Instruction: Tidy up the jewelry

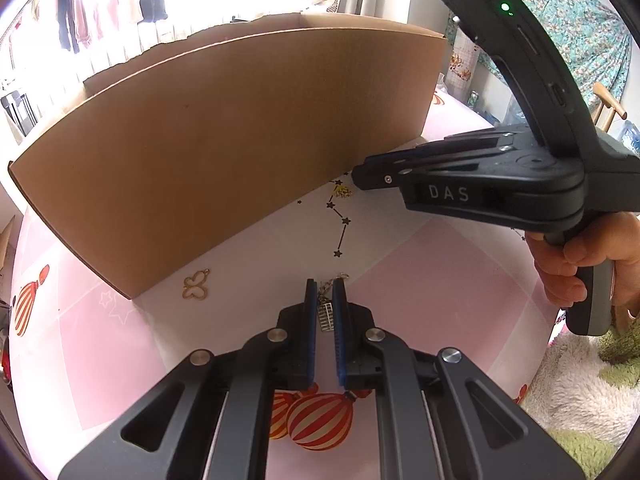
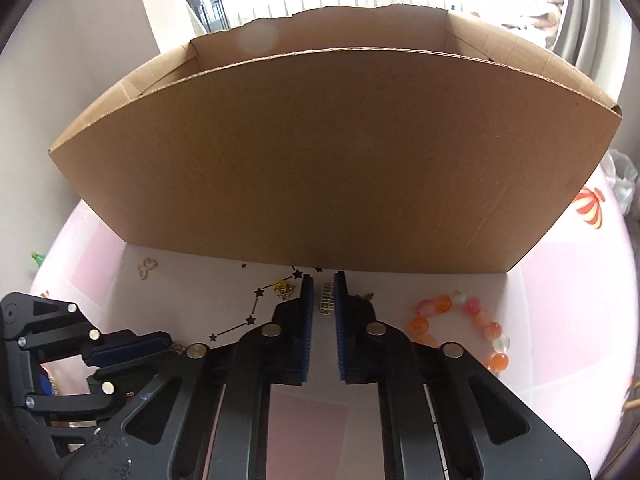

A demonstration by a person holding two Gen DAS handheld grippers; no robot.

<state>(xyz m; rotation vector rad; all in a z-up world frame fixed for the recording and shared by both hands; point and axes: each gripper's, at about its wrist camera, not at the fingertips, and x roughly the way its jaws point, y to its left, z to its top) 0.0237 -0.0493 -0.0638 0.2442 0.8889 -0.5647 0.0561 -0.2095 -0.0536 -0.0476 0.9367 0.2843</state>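
Observation:
An open cardboard box [image 1: 224,140] stands on the pink tablecloth; it also fills the right wrist view [image 2: 332,160]. My left gripper [image 1: 323,286] has its jaws nearly closed around a silver grid pendant on a chain [image 1: 325,314]. My right gripper [image 2: 321,280] has its jaws narrowly parted around a small gold ladder-shaped charm [image 2: 327,300] lying on the cloth. In the left wrist view the right gripper [image 1: 356,178] sits beside the box near a gold charm [image 1: 342,191]. A gold butterfly pendant [image 1: 196,285] lies by the box corner.
An orange and white bead bracelet [image 2: 464,328] lies right of my right gripper. A gold clustered charm [image 2: 283,290] lies left of it. The left gripper [image 2: 132,350] shows at the lower left of the right wrist view. A fluffy rug [image 1: 576,392] lies beyond the table edge.

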